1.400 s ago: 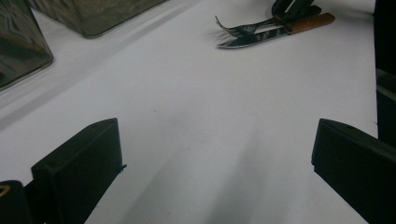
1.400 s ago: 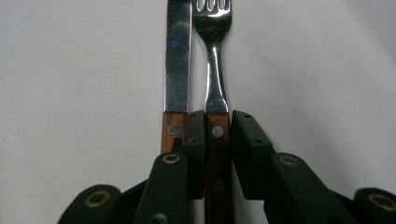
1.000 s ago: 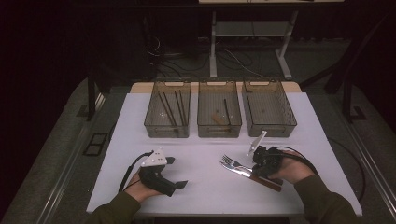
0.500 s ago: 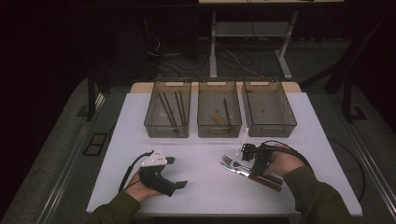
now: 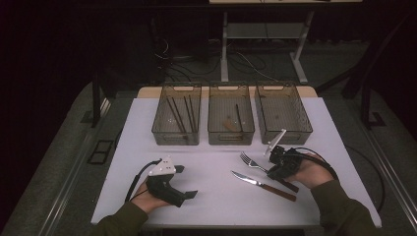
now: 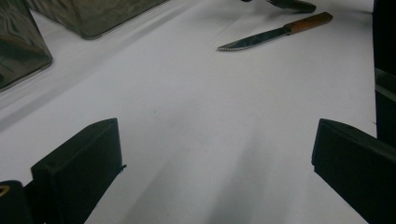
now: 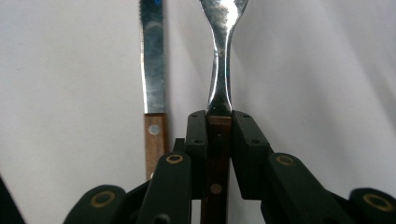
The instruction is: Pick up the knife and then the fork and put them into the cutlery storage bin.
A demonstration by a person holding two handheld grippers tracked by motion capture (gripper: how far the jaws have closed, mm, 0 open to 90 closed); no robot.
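Note:
My right gripper (image 5: 274,169) is shut on the wooden handle of a fork (image 5: 249,160), right of the table's middle. In the right gripper view the two jaws press the brown handle from both sides, and the fork (image 7: 219,70) points straight away from my right gripper (image 7: 219,122). A wooden-handled knife (image 5: 256,181) lies on the white table just beside it, and the knife (image 7: 153,74) runs parallel to the fork on the left. At the front left my left gripper (image 5: 189,182) rests on the table, open and with nothing in it. Its view has the knife (image 6: 275,35) far ahead of the left gripper (image 6: 215,172).
Three clear bins stand in a row at the back of the white table (image 5: 216,206). The left bin (image 5: 165,132) holds several dark sticks, the middle bin (image 5: 231,133) a few utensils, the right bin (image 5: 305,129) little I can make out. Bin corners (image 6: 28,51) show at the left.
My right gripper has shifted a little with the fork. The fork's tines, which lay against the knife's tip, now stand apart from it, farther back. The left gripper has stayed in place.

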